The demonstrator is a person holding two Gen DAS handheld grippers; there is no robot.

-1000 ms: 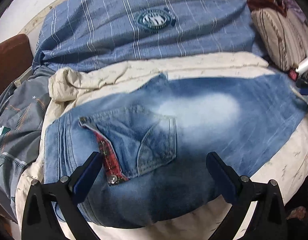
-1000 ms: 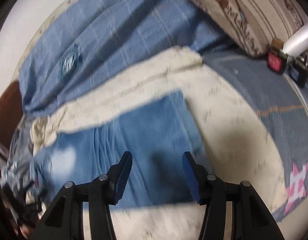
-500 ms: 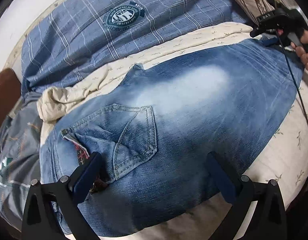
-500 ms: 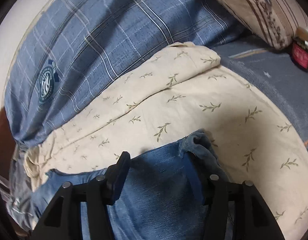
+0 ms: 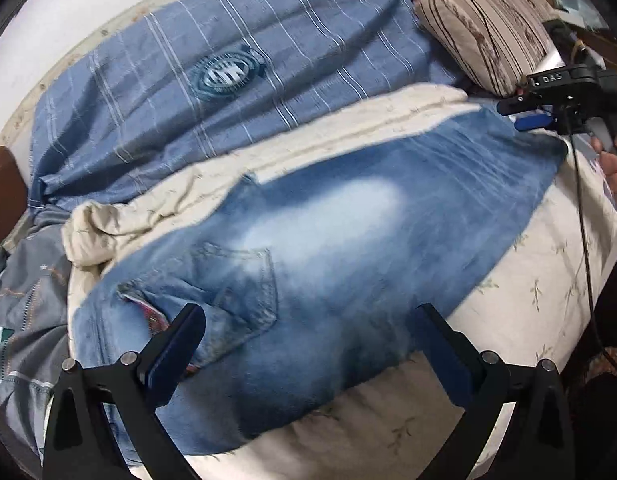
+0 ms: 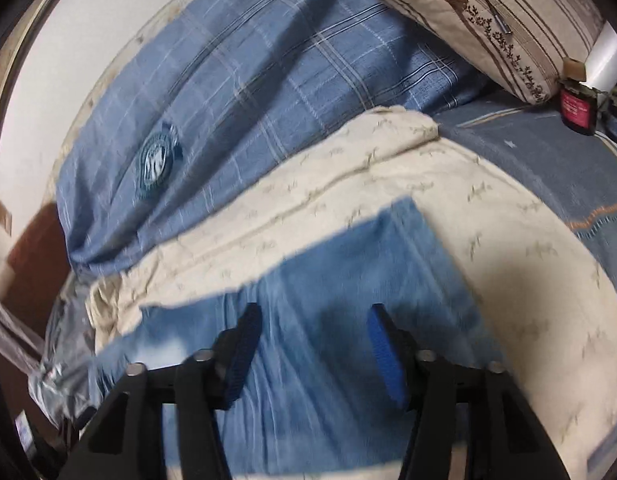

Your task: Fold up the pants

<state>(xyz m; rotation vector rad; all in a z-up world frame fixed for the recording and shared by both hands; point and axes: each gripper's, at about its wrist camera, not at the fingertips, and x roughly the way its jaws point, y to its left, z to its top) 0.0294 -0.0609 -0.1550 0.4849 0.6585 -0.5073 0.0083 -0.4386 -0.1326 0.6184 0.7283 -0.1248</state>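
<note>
One pair of faded blue denim pants point(image 5: 328, 248) lies flat on the cream leaf-print sheet point(image 5: 540, 280), near its front edge. Only the left view shows the back pocket point(image 5: 236, 280); only the right view shows a red jar point(image 6: 576, 106). The left gripper point(image 5: 304, 344) hovers spread wide, empty. The right gripper point(image 6: 314, 344) has just been narrowing, its fingers apart above the denim with nothing between them.

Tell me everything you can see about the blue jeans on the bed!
The jeans are faded blue denim with a pale, almost white worn patch in the middle. A stitched back pocket faces up, and a bit of red patterned lining peeks out near the waist. They lie spread flat and folded over on a cream leafy blanket. The left gripper hovers open over the waist end, the right gripper open over the other end; neither holds them.
</note>
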